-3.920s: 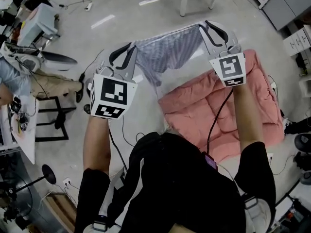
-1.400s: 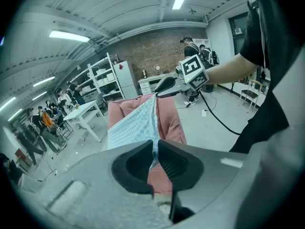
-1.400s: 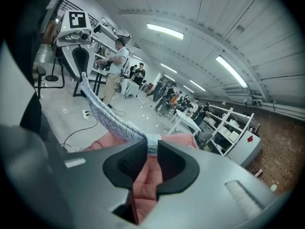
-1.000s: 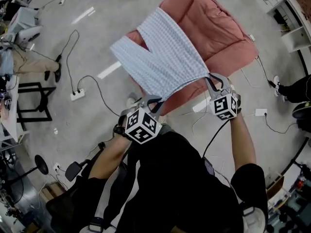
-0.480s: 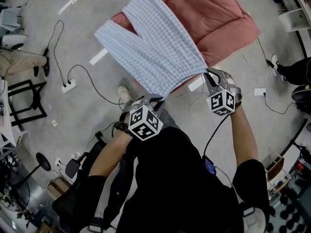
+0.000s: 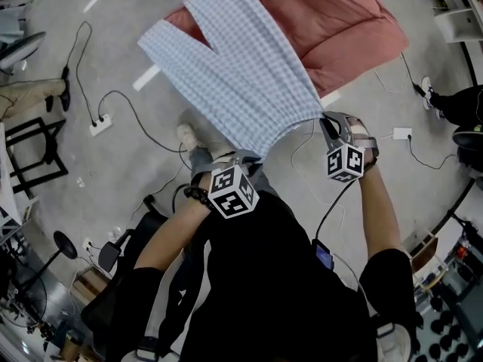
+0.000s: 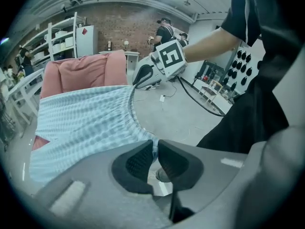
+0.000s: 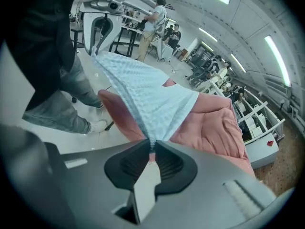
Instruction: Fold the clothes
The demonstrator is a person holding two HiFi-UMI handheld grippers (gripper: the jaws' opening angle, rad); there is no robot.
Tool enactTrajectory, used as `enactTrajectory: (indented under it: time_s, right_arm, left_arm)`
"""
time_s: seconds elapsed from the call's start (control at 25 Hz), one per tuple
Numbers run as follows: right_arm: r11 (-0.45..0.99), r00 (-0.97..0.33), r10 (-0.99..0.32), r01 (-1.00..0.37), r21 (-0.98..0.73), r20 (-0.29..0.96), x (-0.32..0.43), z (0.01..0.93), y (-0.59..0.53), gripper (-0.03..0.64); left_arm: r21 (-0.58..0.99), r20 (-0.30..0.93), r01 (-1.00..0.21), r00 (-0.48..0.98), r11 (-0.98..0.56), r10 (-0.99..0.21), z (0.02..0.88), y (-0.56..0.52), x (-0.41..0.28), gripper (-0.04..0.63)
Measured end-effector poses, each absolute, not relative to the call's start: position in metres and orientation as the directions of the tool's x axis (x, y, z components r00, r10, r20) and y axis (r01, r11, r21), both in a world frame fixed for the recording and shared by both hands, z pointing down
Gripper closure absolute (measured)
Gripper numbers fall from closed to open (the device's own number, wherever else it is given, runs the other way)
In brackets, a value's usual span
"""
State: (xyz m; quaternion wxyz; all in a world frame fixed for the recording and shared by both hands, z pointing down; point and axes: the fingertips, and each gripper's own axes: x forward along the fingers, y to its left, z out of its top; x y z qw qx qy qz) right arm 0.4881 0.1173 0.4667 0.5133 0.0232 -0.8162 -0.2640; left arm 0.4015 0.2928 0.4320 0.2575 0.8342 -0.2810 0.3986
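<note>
Head view first: I have the checked shorts (image 6: 234, 66) stretched out in front of me by their waistband, one corner in each tool. The left gripper (image 6: 247, 157) holds the waistband end nearer my body and the right gripper (image 6: 327, 119) holds the other end, so the gathered band runs taut between them. The two legs fan away toward the top edge of the picture. From there the cloth lies across the near left part of the pink quilt (image 6: 339, 21) spread on the floor (image 6: 90, 194); I cannot tell whether the leg ends touch it. In the left gripper view, the left gripper (image 7: 155, 144) has its pads (image 7: 138, 159) pressed almost together, with a thin fold of the shorts (image 7: 86, 123) pinched between them. The right gripper (image 7: 138, 78) sits at the far end of the band, with the quilt (image 7: 81, 73) behind. In the right gripper view, the right gripper (image 8: 151, 147) has just been closing its jaws, and the bunched corner of the shorts (image 8: 143, 94) is nipped between the tips. The quilt (image 8: 214, 128) lies below the cloth and the left gripper (image 8: 97, 44) grips the other corner. A power strip (image 6: 98, 123) with its cable lies on the floor, left of the shorts and well apart from them.
</note>
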Motion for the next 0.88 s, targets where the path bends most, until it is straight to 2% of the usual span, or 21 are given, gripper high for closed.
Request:
enactTrajectory:
  time_s: [0.6, 0.88]
  right_arm:
    - [0.858, -0.334, -0.219, 0.382, 0.344, 0.917, 0.538, 0.527, 0.154, 0.575]
    - [0.866, -0.260, -0.184, 0.414, 0.281, 0.948, 0.553, 0.567, 0.168, 0.575]
  left_arm:
    - [0.364, 0.797, -0.524, 0.603, -0.770, -0.033, 0.481, 0.330, 0.456, 0.554]
    - [0.435, 0.791, -0.531, 0.612, -0.727, 0.026, 0.515, 0.339, 0.464, 0.554]
